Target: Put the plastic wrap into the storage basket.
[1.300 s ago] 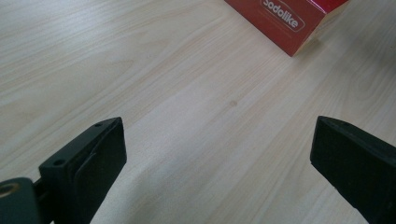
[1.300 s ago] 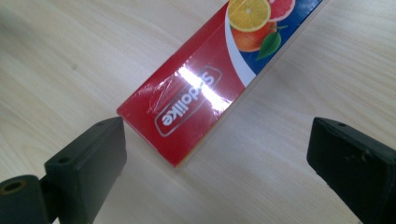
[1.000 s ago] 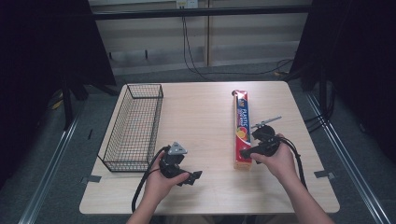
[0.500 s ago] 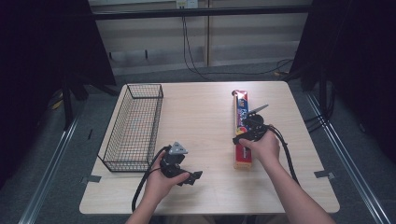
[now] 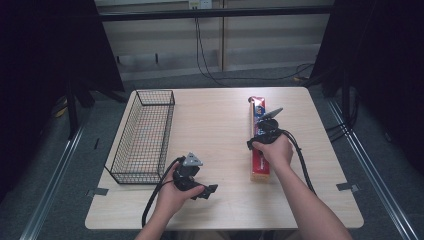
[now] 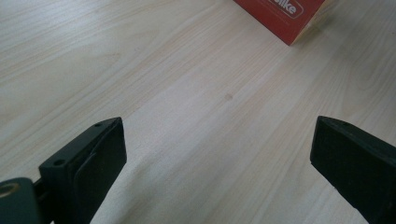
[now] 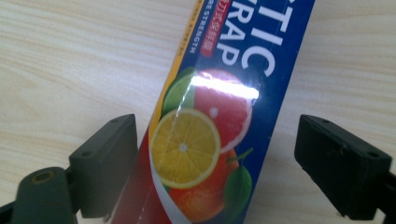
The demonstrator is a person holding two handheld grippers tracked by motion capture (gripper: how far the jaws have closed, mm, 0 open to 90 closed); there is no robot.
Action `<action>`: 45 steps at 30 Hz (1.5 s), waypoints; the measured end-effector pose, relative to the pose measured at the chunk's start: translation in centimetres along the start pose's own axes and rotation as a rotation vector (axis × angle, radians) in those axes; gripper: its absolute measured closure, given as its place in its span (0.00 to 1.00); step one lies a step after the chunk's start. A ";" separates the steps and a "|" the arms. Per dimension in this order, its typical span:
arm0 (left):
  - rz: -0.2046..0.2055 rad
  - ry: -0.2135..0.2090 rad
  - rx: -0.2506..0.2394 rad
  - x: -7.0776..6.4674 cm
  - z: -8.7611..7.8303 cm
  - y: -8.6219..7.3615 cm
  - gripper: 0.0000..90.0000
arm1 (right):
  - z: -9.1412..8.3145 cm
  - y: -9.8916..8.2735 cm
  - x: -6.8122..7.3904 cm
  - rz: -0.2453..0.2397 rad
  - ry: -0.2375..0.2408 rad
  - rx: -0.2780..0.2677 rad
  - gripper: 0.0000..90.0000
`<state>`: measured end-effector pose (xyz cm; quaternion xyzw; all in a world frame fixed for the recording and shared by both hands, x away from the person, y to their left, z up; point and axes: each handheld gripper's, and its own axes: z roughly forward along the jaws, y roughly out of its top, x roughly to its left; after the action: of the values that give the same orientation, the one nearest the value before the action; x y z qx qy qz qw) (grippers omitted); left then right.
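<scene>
While the wire basket (image 5: 144,137) stands at the left side of the wooden table (image 5: 215,120), long and black, its near end is just beside the left gripper (image 5: 206,191). This gripper lies low near the front edge of the table, held by the left hand (image 5: 172,195), and a black cable (image 5: 155,197) runs from it toward the person. In the left gripper view its two jaws are spread wide, with bare wood between them, and a red corner of the box (image 6: 282,16) is seen farther off, well apart from the jaws.

More to the right, the plastic wrap box (image 5: 260,140) lies flat on the table, long and narrow, with its far end pointing away from the person. The right gripper (image 5: 265,127) is over the middle part of this box, held by the right hand (image 5: 274,150). In the right gripper view the jaws stand wide on both sides of the box (image 7: 210,121), over the printed citrus fruits; the left jaw is just beside the box edge, the right jaw is apart from it.
</scene>
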<state>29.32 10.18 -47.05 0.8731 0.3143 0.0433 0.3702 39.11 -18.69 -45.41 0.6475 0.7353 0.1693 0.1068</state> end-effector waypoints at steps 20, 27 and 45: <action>0.003 0.003 -0.002 0.0 -0.1 0.0 0.04 | 0.9 0.6 0.9 0.089 -0.027 0.050 0.35; 0.001 0.003 -0.008 0.0 -0.1 0.0 0.04 | 0.6 0.4 0.7 0.111 -0.026 0.071 0.40; 0.006 0.010 -0.004 -0.1 -0.3 0.2 0.04 | -0.8 -0.9 -0.5 -0.130 0.074 0.037 0.49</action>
<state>29.22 10.21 -46.65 0.8730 0.3135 0.0495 0.3704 38.05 -19.32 -45.07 0.5935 0.7823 0.1722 0.0783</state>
